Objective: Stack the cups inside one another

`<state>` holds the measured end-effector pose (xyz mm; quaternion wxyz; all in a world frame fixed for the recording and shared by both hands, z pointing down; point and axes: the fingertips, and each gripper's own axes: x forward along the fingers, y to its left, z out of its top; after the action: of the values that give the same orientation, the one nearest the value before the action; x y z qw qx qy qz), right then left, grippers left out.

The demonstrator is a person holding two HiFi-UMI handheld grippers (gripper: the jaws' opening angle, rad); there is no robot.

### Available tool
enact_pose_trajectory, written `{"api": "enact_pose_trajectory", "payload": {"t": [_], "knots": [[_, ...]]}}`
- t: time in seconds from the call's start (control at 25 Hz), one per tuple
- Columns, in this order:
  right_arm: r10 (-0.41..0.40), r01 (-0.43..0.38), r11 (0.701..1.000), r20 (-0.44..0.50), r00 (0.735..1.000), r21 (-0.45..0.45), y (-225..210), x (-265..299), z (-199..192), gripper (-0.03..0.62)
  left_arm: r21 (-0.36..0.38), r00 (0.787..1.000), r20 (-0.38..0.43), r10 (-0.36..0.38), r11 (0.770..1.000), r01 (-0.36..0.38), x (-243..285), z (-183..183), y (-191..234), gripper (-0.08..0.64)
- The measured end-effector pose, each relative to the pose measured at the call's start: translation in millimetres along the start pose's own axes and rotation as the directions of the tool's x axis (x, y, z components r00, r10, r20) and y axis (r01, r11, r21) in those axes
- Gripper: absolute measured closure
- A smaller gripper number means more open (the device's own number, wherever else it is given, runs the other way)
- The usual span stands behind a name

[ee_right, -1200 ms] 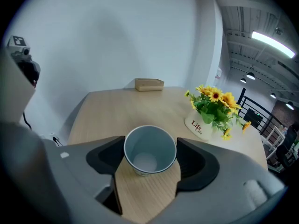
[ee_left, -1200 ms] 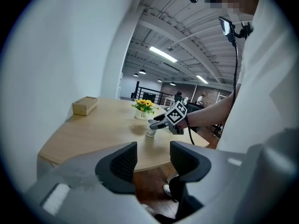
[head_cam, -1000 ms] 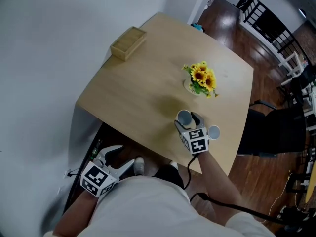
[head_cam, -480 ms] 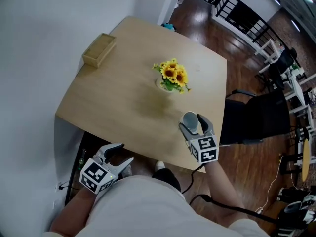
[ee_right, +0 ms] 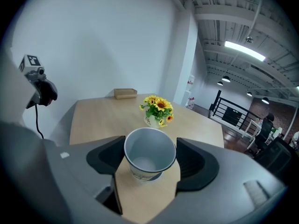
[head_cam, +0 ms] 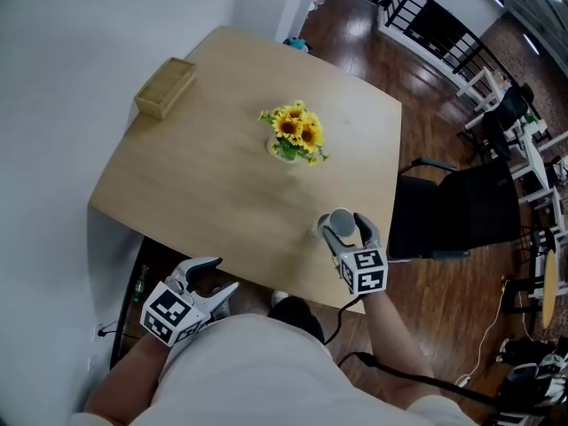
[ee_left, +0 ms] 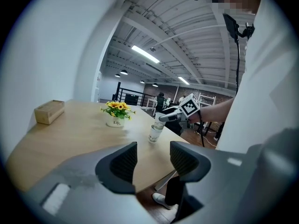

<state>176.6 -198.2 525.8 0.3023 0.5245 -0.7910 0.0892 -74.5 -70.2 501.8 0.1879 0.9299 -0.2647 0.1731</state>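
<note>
A grey paper cup (head_cam: 340,223) is between the fingers of my right gripper (head_cam: 343,229), which is shut on it near the table's front right corner. In the left gripper view this held cup (ee_left: 159,119) leans over a second cup (ee_left: 153,134) standing on the table, its base at or just inside that cup's mouth. The right gripper view looks down into the held cup (ee_right: 149,149), with both pads pressed on its sides. My left gripper (head_cam: 211,278) hangs open and empty below the table's near edge, its fingers (ee_left: 122,161) well apart.
A small white pot of sunflowers (head_cam: 291,138) stands mid-table. A wooden box (head_cam: 164,87) lies at the far left corner of the light wood table (head_cam: 204,185). A black chair (head_cam: 453,216) stands right of the table, close to the cups. A white wall runs along the left.
The right gripper carried its cup rightward to the second cup that stood beside it, then lowered it onto that cup. The left gripper stayed low and open.
</note>
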Motion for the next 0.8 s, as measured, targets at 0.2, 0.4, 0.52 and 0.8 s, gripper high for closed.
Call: {"api": "enact_pose_trajectory", "payload": {"t": [0.2, 0.4, 0.52, 0.8], "knots": [[0.048, -0.048, 0.999, 0.034, 0.998, -0.014, -7, 12, -4, 0.242, -0.020, 0.998, -0.029, 0.055, 0.998, -0.055, 16, 0, -9, 0.327], [0.171, -0.170, 0.985, 0.008, 0.985, -0.038, -1, 22, -28, 0.236, -0.033, 0.995, -0.026, 0.095, 0.995, -0.096, 40, 22, -37, 0.327], [0.231, -0.229, 0.971, 0.023, 0.973, -0.062, 2, 14, -32, 0.233, -0.027, 0.992, -0.044, 0.116, 0.993, -0.117, 55, 29, -55, 0.327], [0.351, -0.344, 0.935, 0.085, 0.933, -0.084, -13, -13, -42, 0.227, -0.077, 0.974, -0.079, 0.214, 0.973, -0.220, 84, 23, -92, 0.327]]}}
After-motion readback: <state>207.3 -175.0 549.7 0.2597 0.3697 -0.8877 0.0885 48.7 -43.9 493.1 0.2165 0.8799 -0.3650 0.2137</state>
